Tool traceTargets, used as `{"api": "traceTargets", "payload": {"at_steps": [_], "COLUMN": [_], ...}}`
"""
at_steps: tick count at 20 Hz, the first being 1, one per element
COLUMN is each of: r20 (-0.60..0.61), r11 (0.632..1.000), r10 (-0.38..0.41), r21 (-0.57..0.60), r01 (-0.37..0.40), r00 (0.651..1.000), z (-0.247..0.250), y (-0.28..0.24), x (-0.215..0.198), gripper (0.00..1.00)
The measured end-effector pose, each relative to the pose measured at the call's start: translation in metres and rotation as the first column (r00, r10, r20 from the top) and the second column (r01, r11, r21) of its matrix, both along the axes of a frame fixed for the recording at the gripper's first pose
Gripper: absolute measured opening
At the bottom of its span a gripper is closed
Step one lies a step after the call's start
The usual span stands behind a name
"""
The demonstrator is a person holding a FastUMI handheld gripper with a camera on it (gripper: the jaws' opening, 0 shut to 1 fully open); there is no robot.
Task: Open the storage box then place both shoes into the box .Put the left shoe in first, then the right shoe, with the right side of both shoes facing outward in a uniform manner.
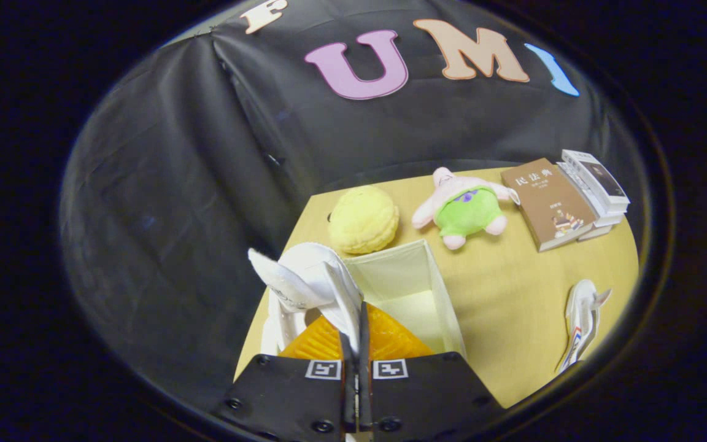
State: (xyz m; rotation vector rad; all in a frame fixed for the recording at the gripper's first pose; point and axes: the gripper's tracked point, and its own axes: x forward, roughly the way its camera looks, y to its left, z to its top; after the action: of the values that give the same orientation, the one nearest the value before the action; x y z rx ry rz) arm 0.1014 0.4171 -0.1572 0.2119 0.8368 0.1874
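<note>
Box's already open, so step 1 is done afaict. My gripper (356, 334) has its fingers pinched together on a thin edge of the white shoe (304, 279), prob the collar or tongue, and the shoe hangs just ahead of them, over the near-left corner of the white fabric storage box (433, 282). Can't tell if it's the left shoe or which way its right side faces tbh. Inside of the box looks bare where I can see it, so shoe 1 isn't down yet.

Other sneaker (580, 322) lies on the wooden table (513, 294), well apart to the right of the box, untouched. So both placements are left imo.

Pose: gripper's held high, tilted down at the box from above, fingers pointing toward the yellow plush (364, 219) beyond it.
</note>
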Motion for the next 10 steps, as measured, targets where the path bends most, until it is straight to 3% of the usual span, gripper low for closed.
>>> {"api": "traceTargets", "payload": {"at_steps": [5,10], "r20": [-0.068,-0.189], "r11": [0.999,0.996], "r10": [-0.025,0.032], "r21": [-0.04,-0.073], "r01": [0.022,-0.047], "r00": [0.997,0.981], "z": [-0.042,-0.075], "y": [0.004,0.018], "x": [-0.008,-0.041], "gripper": [0.05,0.05]}}
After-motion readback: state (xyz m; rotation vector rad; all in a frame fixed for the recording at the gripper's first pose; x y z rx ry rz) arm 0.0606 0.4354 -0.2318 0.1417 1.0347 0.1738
